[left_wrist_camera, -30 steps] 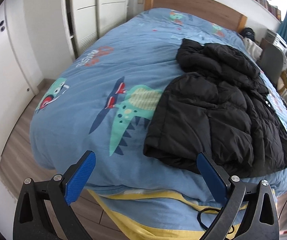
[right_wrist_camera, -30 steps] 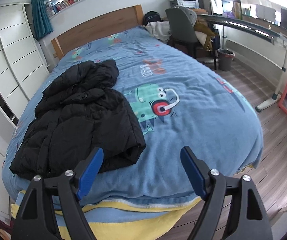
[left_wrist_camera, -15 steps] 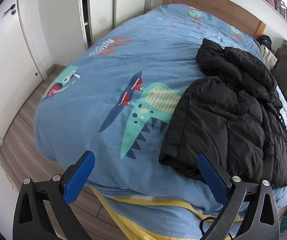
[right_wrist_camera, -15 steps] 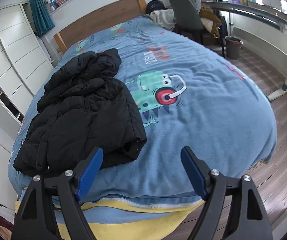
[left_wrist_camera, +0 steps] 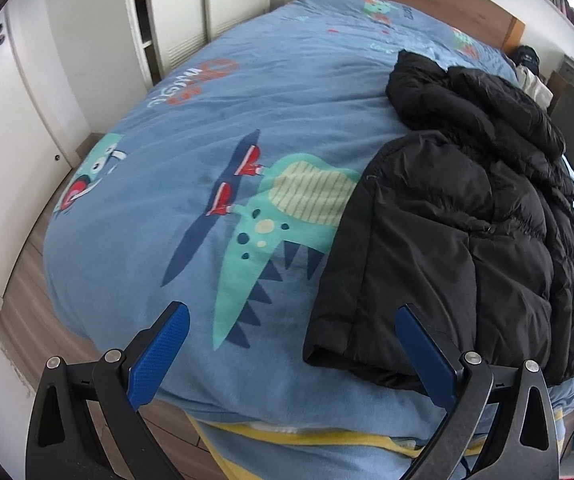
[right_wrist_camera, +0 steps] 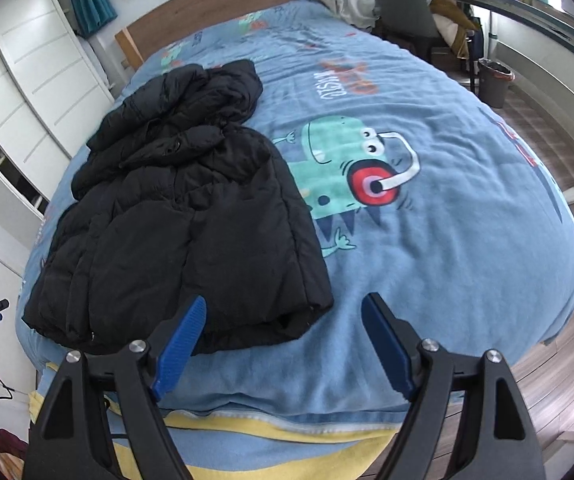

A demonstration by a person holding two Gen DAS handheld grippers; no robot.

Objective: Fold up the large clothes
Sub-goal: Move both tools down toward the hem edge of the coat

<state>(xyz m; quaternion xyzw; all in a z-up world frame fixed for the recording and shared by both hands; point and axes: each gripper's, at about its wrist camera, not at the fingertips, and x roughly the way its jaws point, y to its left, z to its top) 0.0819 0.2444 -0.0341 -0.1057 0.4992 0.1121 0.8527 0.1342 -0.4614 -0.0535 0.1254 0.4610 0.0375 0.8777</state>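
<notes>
Left gripper jaws wide, nothing between; right gripper likewise wide and empty; both above the bed's foot edge; black puffer jacket lies loosely folded on blue dinosaur-print duvet, hem nearest grippers.

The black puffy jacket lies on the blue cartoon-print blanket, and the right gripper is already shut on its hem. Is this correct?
Not quite. The black puffy jacket does lie on the blue cartoon-print blanket, but the right gripper is open, holding nothing. The right wrist view shows its blue fingers spread.
</notes>
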